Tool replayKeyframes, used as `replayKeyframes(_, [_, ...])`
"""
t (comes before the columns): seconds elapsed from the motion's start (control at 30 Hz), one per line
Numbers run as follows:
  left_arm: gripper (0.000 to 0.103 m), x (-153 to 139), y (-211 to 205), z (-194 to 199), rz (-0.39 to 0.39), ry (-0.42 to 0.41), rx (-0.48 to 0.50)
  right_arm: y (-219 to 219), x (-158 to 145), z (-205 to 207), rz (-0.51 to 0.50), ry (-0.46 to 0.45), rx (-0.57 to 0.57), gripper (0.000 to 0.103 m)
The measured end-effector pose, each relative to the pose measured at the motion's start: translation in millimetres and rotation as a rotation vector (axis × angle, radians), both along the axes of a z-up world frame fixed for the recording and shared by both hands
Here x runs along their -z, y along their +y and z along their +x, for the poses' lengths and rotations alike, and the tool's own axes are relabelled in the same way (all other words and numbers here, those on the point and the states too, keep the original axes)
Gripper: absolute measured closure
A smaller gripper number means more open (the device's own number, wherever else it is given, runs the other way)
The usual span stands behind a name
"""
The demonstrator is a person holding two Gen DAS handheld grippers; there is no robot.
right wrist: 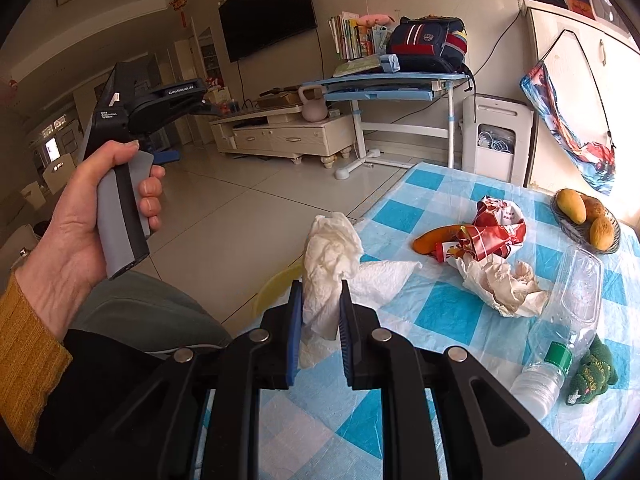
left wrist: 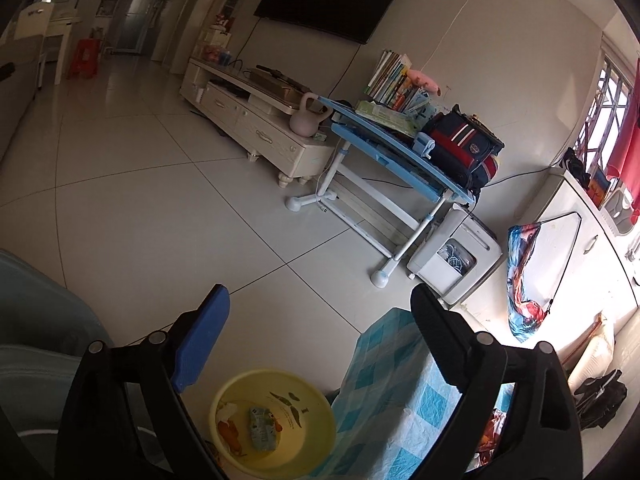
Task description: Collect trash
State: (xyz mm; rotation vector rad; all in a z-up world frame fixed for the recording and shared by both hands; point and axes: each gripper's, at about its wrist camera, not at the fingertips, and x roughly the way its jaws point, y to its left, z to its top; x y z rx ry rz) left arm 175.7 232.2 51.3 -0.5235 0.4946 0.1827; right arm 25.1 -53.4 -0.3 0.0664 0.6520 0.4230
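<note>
My right gripper [right wrist: 320,292] is shut on a crumpled white paper towel [right wrist: 328,248], held at the near left edge of the table with the blue checked cloth [right wrist: 440,308]. On the cloth lie a red wrapper [right wrist: 496,224], an orange peel [right wrist: 432,242], another crumpled tissue [right wrist: 500,284] and a clear plastic bottle [right wrist: 560,332]. My left gripper [left wrist: 320,296] stands open and empty above the floor beside the table. Under it sits a yellow basin [left wrist: 276,420] holding a green packet [left wrist: 262,428] and orange scraps. The basin's rim [right wrist: 276,284] shows behind the towel.
A bowl of mangoes [right wrist: 584,216] and a green knitted toy [right wrist: 592,372] are on the table's right side. A person's hand [right wrist: 100,200] holds the left gripper's handle. A blue desk [left wrist: 400,152], a white appliance [left wrist: 456,256] and a TV cabinet [left wrist: 256,120] stand across the tiled floor.
</note>
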Motion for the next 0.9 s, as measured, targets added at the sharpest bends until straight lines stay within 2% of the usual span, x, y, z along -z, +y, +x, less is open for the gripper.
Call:
replayKeyframes(0.27, [0.014, -17.4, 15.2, -21.6, -0.005, -0.099, -0.089, 42.6, -15.6, 31.4, -0.018, -0.056, -0.080, 0.085])
replayKeyframes(0.43, [0.013, -24.8, 24.9, -31.9, -0.005, -0.145, -0.134, 66.6, -14.3, 59.8, -0.046, -0.067, -0.122, 0.085])
replayKeyframes(0.57, [0.012, -28.0, 31.5, -37.1, -0.013, -0.164, -0.157, 81.5, -4.2, 84.4, -0.063, -0.036, -0.145, 0.084])
replayKeyframes(0.73, [0.011, -29.4, 36.2, -38.0, -0.032, -0.171, -0.170, 93.7, 11.6, 108.7, -0.079, 0.027, -0.151, 0.075])
replayKeyframes(0.9, [0.010, -28.7, 39.5, -35.2, -0.041, -0.174, -0.176, 94.4, 14.3, 107.6, -0.046, 0.049, -0.139, 0.074])
